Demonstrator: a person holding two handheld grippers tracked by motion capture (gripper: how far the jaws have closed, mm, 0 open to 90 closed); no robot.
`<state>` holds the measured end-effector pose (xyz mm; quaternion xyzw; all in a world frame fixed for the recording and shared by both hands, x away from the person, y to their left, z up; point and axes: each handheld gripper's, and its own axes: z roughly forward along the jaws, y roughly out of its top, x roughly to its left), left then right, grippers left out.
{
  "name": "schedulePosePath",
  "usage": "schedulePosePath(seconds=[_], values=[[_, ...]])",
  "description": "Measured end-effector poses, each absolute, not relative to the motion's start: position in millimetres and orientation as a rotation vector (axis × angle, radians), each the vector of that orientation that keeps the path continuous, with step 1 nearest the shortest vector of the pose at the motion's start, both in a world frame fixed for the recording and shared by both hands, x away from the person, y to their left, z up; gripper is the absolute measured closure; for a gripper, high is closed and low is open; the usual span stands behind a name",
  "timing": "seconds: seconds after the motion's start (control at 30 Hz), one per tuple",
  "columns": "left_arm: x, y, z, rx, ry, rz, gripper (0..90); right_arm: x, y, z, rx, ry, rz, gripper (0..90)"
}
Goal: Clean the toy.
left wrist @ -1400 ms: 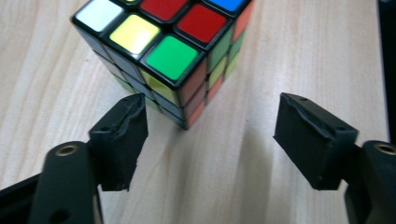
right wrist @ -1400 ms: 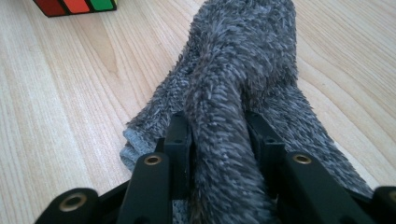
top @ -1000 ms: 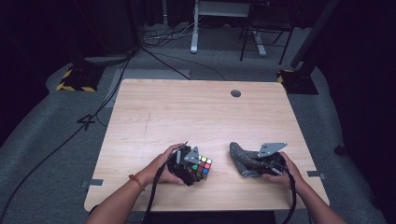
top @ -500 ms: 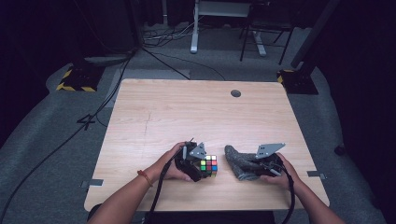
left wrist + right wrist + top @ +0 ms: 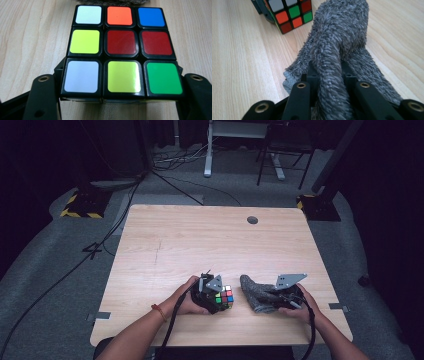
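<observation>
At the six o'clock edge of the wooden surface, both hands work side by side. The left claw has just been closing, and its jaws now press on the two flanks of the puzzle cube; the left gripper view shows the cube sitting squarely between the black jaws, its near row of pale, yellow and green tiles level with the jaw tips. The cube rests on the surface, just at nine o'clock of the grey cloth, close to it but whether touching I cannot tell.

The right claw pinches a raised fold of that fuzzy cloth; in the right gripper view the fold stands up between the jaws while the rest of the cloth lies spread on the wood toward twelve o'clock, with the cube beyond it at eleven o'clock.

As I judge it, the gathering part is done: each claw has its thing in hand and the two have been brought together. What seems left is the actual work between them, most likely wiping the cube with the cloth or wrapping it, and neither shows as begun, since the cloth lies clear of the cube's faces.
</observation>
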<state>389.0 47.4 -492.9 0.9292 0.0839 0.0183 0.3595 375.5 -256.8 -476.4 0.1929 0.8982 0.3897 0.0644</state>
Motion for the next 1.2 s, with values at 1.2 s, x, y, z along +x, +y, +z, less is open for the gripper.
schedulePosePath(seconds=[1.2], values=[[373.2, 33.3, -464.7, 2.462, 0.198, 0.268, 34.0, 372.7, -160.2, -424.6, 0.436, 2.698, 1.34, 76.0]])
